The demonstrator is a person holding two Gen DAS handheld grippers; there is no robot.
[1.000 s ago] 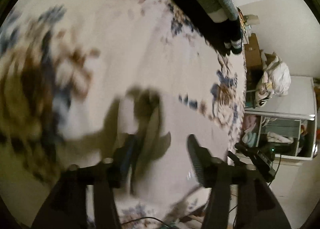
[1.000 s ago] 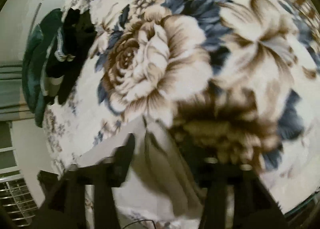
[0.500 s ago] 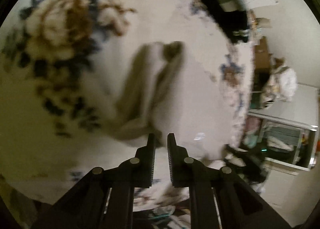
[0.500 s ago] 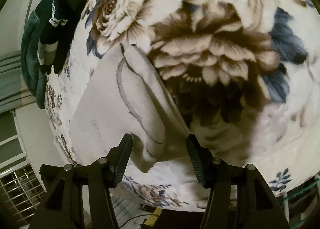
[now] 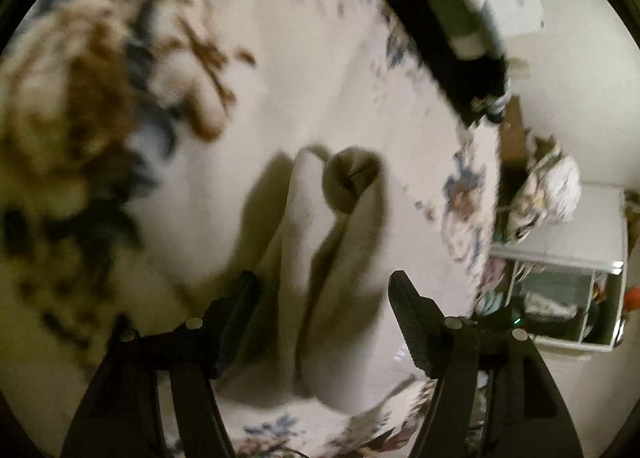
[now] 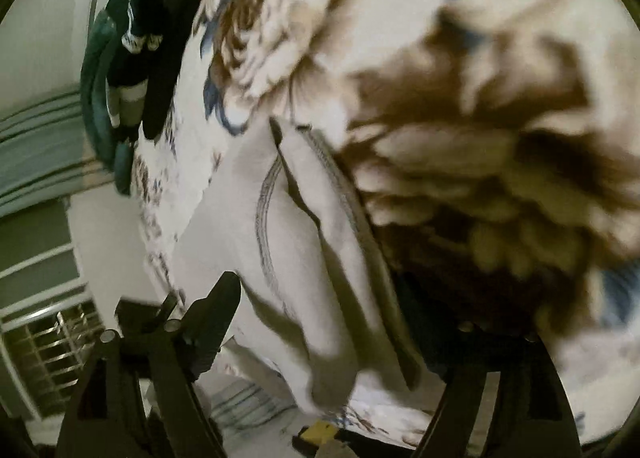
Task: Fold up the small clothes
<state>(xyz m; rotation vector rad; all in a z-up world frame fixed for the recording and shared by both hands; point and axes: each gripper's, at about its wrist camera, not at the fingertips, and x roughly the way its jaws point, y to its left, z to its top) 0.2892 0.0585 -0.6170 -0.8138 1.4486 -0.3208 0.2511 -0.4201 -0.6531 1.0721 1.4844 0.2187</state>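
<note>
A small pale beige garment (image 5: 320, 266) lies rumpled in long folds on the floral blanket (image 5: 100, 118), near the bed's edge. My left gripper (image 5: 324, 298) is open, its fingers on either side of the garment's near end. In the right wrist view the same garment (image 6: 304, 258) shows a stitched seam and a raised fold. My right gripper (image 6: 316, 310) is open over it; the left finger (image 6: 216, 318) shows, the right one is mostly hidden by blur and cloth.
A pile of dark folded clothes (image 5: 452, 42) lies at the blanket's far edge, also in the right wrist view (image 6: 148, 38). A white shelf unit (image 5: 560, 278) with a bundle on top stands beside the bed. A window grille (image 6: 48, 342) is at lower left.
My left gripper, shut half a second ago, has opened and moved in over the garment's near end. My right gripper has dropped closer to the garment, staying open.
</note>
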